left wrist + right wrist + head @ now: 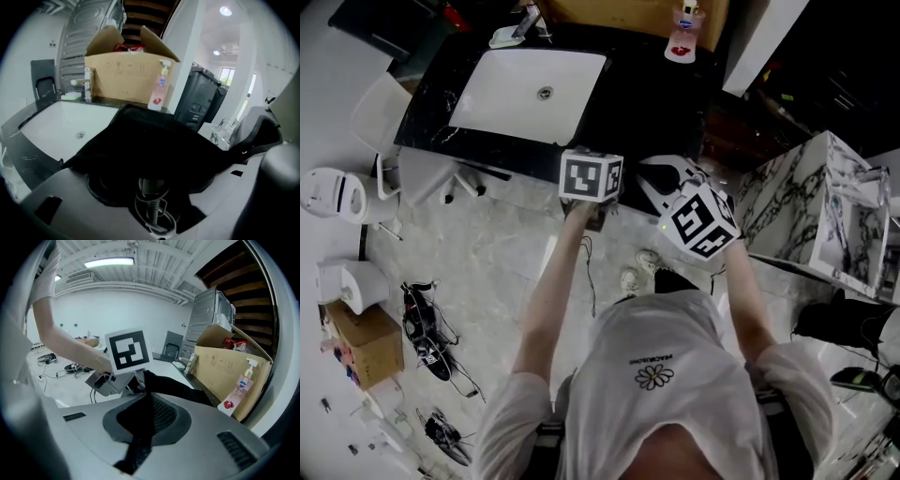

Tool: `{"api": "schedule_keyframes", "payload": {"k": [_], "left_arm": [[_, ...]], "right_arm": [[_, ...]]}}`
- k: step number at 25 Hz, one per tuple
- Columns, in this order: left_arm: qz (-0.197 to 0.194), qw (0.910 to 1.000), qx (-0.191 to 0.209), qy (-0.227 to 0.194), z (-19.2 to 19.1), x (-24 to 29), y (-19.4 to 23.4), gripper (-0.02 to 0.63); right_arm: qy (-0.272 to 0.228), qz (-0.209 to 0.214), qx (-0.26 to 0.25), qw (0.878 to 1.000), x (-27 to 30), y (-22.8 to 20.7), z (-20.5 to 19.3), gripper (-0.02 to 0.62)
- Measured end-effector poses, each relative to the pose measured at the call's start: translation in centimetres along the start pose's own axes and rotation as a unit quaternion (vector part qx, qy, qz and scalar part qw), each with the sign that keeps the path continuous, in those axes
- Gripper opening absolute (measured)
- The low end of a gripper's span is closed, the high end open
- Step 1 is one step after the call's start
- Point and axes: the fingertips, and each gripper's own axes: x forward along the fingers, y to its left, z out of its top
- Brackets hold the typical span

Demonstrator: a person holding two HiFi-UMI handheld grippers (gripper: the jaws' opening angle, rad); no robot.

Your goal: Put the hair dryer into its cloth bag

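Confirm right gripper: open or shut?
Shut: the right gripper has its jaws pinched on the black cloth bag; fabric runs between them.

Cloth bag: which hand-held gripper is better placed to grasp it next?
Probably left: the left hand-held gripper is open with the cloth bag before its jaws; the right hand-held gripper is already shut on it.

Dressed in a pale short-sleeved T-shirt point(656, 375) printed with a small daisy and one short line of dark lettering. Topped with a white cube point(591, 175) of black square markers on left gripper point(152, 187) and right gripper point(140, 427) alike; moulded in smooth grey at the fingers point(211, 437), with dark slots and a mesh inset.
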Motion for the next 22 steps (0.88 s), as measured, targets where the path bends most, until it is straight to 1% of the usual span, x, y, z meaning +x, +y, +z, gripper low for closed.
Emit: {"api": "schedule_keyframes", "payload": {"k": [1,2,5,6,7,8,9,10,14,16,19,22], "left_arm": [[0.004,1.0,0.003,-0.007,0.2,-0.7,0.2,0.284],[0.01,0.9999,0.011,-0.003,0.0,-1.3,0.3,0.284],[0.032,0.9977,0.047,0.036,-2.5,-3.1,0.9,0.282],[0.033,0.9966,0.055,0.051,-3.6,-3.5,0.9,0.279],[0.03,0.9956,0.059,0.066,-4.6,-3.8,0.7,0.267],[0.025,0.9948,0.061,0.078,-5.4,-4.0,0.5,0.229],[0.022,0.9942,0.061,0.085,-6.0,-4.1,0.4,0.172],[0.02,0.994,0.061,0.089,-6.2,-4.1,0.3,0.152],[0.021,0.9929,0.061,0.1,-6.6,-3.8,-0.1,0.135],[0.024,0.9929,0.063,0.097,-6.5,-3.6,-0.3,0.13],[0.035,0.9937,0.069,0.081,-5.3,-2.9,-0.3,0.126],[0.031,0.9959,0.07,0.048,-3.3,-1.8,-0.6,0.123]], "right_arm": [[0.001,0.0,0.0,1.0,0.0,0.0,-0.1,0.025],[0.002,-0.001,-0.001,1.0,0.1,0.0,-0.1,0.025],[0.011,-0.004,-0.015,1.0,0.0,0.1,0.0,0.025],[0.012,-0.004,-0.019,1.0,0.0,0.2,0.1,0.025],[0.012,-0.003,-0.02,1.0,0.0,0.3,0.1,0.025],[0.011,-0.001,-0.019,1.0,0.0,0.5,0.0,0.025],[0.011,0.001,-0.019,1.0,0.0,0.6,0.0,0.025],[0.01,0.002,-0.019,1.0,0.1,0.8,0.0,0.025],[0.006,0.008,-0.021,1.0,0.0,1.2,0.4,0.025],[0.005,0.011,-0.022,1.0,-0.1,1.4,0.6,0.025],[0.007,0.021,-0.022,1.0,-0.2,1.8,0.5,0.025],[0.011,0.027,-0.021,0.999,-0.1,2.2,0.1,0.025]]}}
